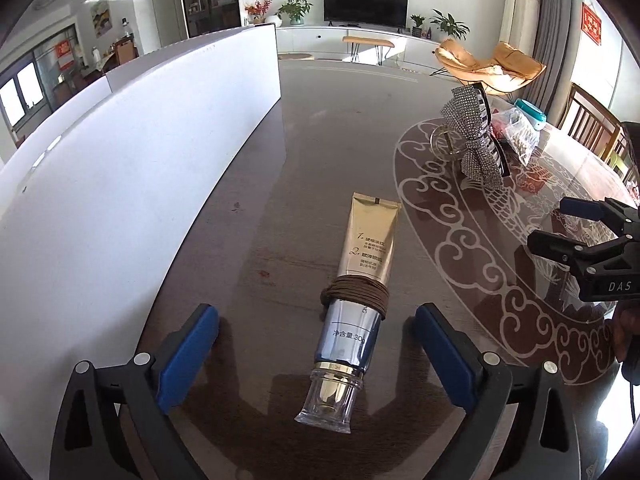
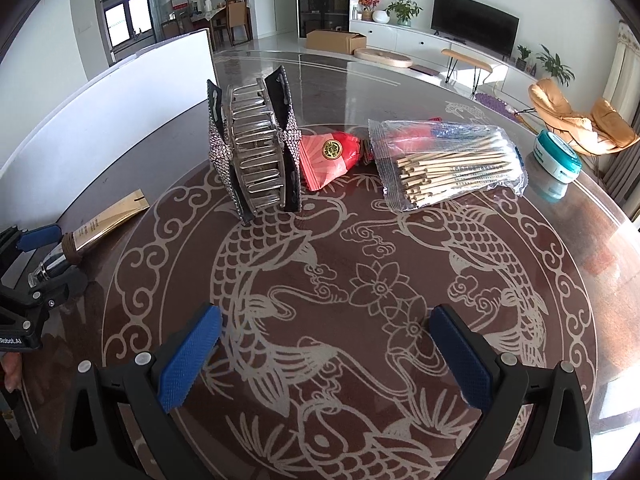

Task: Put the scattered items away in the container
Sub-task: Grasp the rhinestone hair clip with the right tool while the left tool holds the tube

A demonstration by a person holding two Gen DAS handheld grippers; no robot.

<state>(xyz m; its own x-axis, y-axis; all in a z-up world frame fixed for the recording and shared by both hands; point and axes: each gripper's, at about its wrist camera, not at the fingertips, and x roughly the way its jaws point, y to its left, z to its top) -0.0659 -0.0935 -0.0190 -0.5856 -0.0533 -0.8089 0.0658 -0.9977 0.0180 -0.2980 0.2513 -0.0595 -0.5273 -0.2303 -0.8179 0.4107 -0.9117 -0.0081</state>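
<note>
Lying lengthwise on the glossy worktop [image 1: 280, 184] between the wide-apart jaws of the left gripper [image 1: 316, 354], the gold tube [image 1: 352, 292] is touched by neither pad. Closing on its smooth silver end risks it squirting out, or rolling. The right gripper [image 2: 326, 360] hangs with jaws apart and empty over the fish pattern. No container is clearly visible, perhaps behind the white board [image 1: 120, 160]

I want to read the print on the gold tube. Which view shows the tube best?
The left wrist view: the tube lies whole and close, print facing the camera, cap nearest. The right wrist view shows the tube only small at the left edge, its cap end partly hidden.
</note>
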